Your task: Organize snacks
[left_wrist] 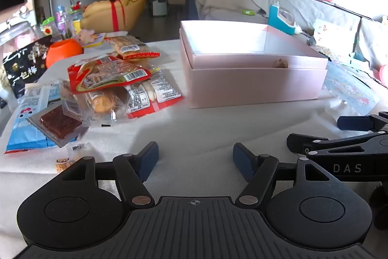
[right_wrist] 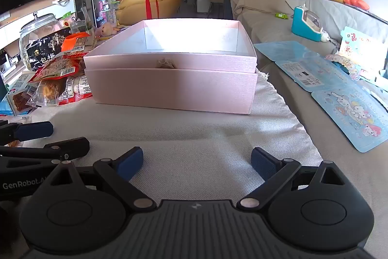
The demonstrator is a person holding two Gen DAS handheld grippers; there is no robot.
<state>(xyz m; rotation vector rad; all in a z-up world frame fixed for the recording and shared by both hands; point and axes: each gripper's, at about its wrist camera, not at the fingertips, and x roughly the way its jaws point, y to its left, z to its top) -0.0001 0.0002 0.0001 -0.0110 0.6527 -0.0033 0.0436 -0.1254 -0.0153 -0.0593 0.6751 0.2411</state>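
- Your left gripper [left_wrist: 196,159] hovers low over the white woven cloth [left_wrist: 206,128], blue-padded fingers spread apart, nothing between them.
- Your right gripper [right_wrist: 197,164] sits just beside it to the right, likewise spread wide and holding nothing.
- The heap of plastic-wrapped snack packets [left_wrist: 109,84] lies on the cloth to the left, just beside the box.
- The open pale pink cardboard box [right_wrist: 169,89] stands ahead of both grippers; its interior looks bare, though glare washes out the floor.
- A black plum bag [left_wrist: 24,64] leans behind the heap.
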